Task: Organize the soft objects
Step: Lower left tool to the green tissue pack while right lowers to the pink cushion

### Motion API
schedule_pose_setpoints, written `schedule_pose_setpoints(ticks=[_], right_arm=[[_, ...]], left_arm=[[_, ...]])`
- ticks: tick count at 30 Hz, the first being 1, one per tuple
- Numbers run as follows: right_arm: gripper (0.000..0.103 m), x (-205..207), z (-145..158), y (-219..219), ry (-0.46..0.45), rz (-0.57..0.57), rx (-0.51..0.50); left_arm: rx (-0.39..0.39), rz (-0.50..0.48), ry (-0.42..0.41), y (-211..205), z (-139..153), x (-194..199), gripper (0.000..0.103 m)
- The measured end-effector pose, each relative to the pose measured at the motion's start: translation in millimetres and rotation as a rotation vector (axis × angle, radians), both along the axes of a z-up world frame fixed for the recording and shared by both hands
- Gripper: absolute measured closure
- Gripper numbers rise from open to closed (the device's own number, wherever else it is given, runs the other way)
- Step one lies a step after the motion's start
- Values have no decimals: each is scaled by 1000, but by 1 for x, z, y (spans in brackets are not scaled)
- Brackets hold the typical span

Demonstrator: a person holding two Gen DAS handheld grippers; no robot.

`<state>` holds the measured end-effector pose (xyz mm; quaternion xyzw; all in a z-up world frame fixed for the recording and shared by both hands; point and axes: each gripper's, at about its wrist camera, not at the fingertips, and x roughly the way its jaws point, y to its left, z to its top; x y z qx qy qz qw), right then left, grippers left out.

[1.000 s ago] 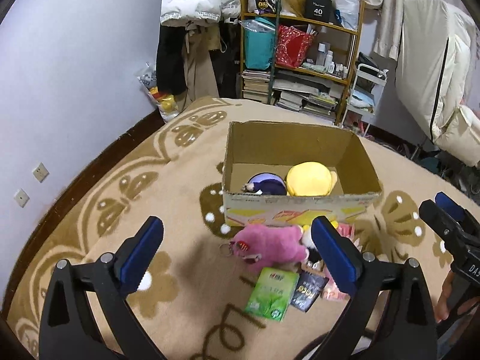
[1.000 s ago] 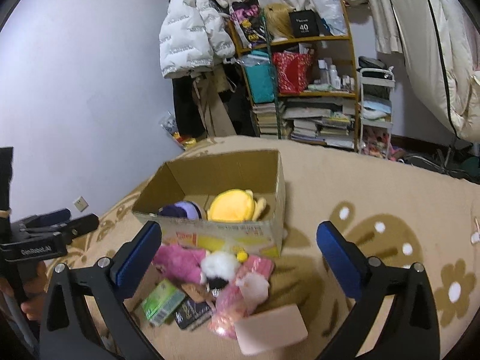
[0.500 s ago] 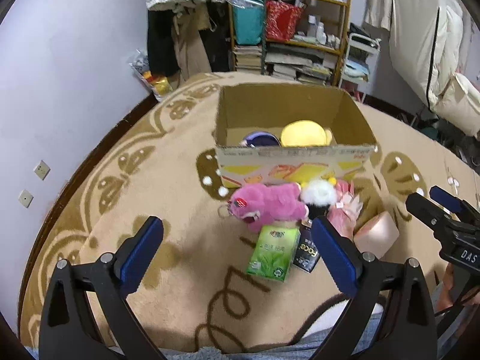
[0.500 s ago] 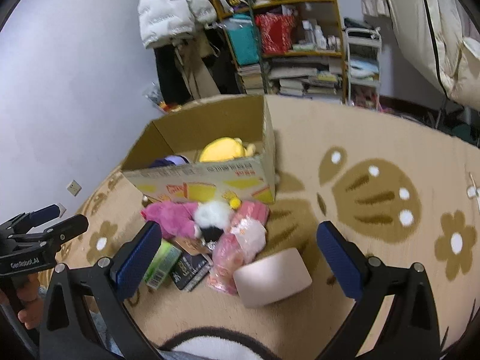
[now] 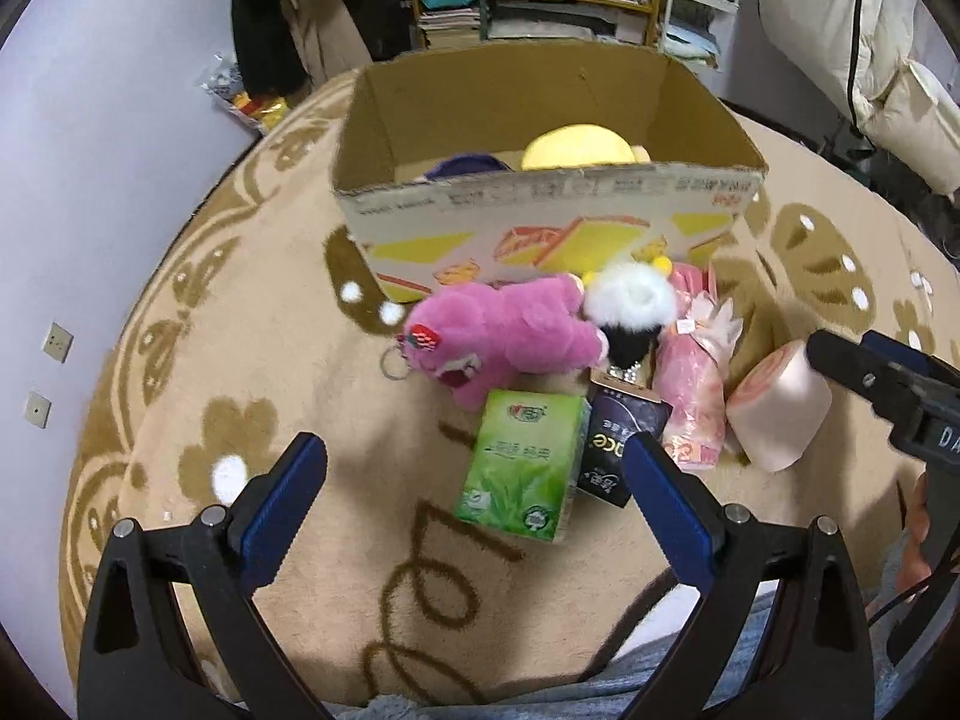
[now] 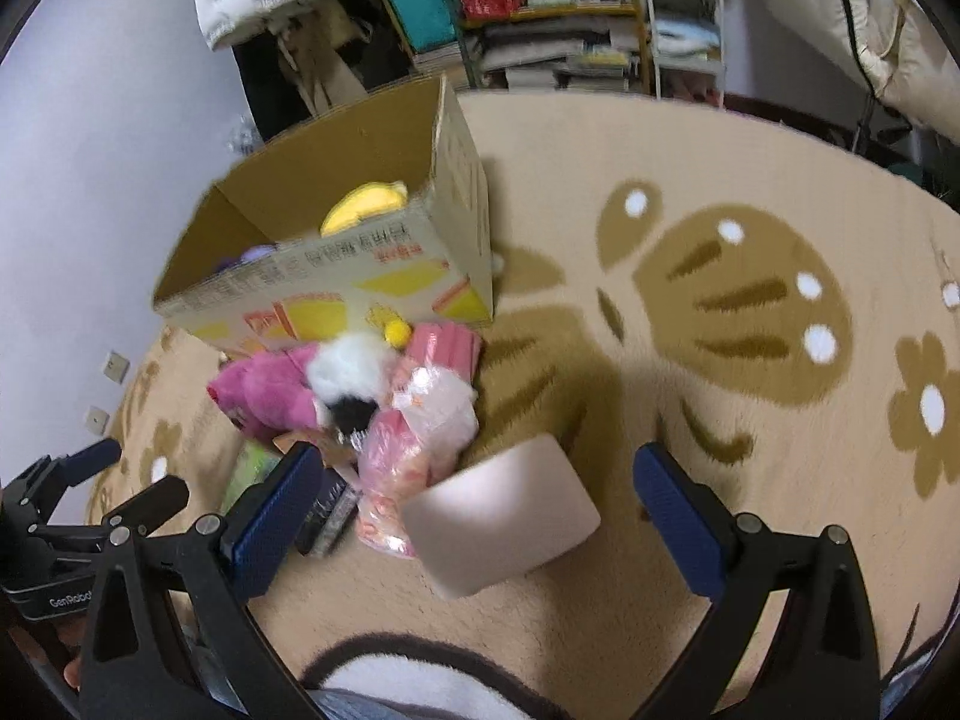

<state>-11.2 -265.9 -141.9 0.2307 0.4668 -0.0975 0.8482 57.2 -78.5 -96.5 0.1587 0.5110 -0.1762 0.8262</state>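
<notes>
Soft objects lie in a small heap on the beige carpet [image 5: 252,324], just in front of the cardboard box [image 5: 540,222]. The pink plush bear [image 5: 510,336] lies on its side and touches the front wall of the box; a metal ring hangs at its head. Just beside it, on its right, is a white and black fluffy toy [image 5: 630,306] with a yellow ball on top. Next to that lies a pink wrapped packet [image 5: 690,384], and further right a pale pink roll [image 5: 780,414] on its side. In front of the bear there is a green tissue pack [image 5: 522,468], and a dark pack [image 5: 621,450] touches its right side.

Inside the box a yellow plush [image 5: 576,147] and a purple plush [image 5: 468,165] are already placed, against the near wall.

The left gripper [image 5: 474,480] hovers over the carpet with its jaws spread wide and nothing between them; the green pack and the dark pack are seen in its gap. The right gripper [image 6: 474,492] is also spread wide and empty, above the pale pink roll [image 6: 501,519]. In the right wrist view the heap looks blurred
</notes>
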Motion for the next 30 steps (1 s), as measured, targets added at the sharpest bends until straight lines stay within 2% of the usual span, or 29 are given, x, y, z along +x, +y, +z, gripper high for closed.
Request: schedule_pose_setpoints(ticks=[6, 11, 15, 19, 20, 25, 26, 30], right_arm=[[0, 8, -21, -1, 87, 11, 34], [1, 13, -38, -4, 139, 13, 89], [13, 16, -46, -4, 171, 18, 102], [28, 17, -47, -4, 167, 15, 98], [34, 17, -45, -5, 161, 17, 95], [49, 16, -39, -4, 130, 29, 96], [51, 17, -37, -5, 126, 32, 99], [59, 17, -33, -2, 100, 44, 99]], left_arm=[[50, -12, 40, -13, -23, 6, 5], [61, 2, 85, -16, -39, 13, 5], [83, 22, 117, -16, -50, 16, 5], [97, 32, 115, -16, -55, 16, 5], [100, 33, 116, -16, -57, 16, 7], [77, 45, 173, -14, -64, 17, 32], [68, 47, 186, -12, -66, 18, 40], [57, 39, 188, -10, -65, 16, 44]])
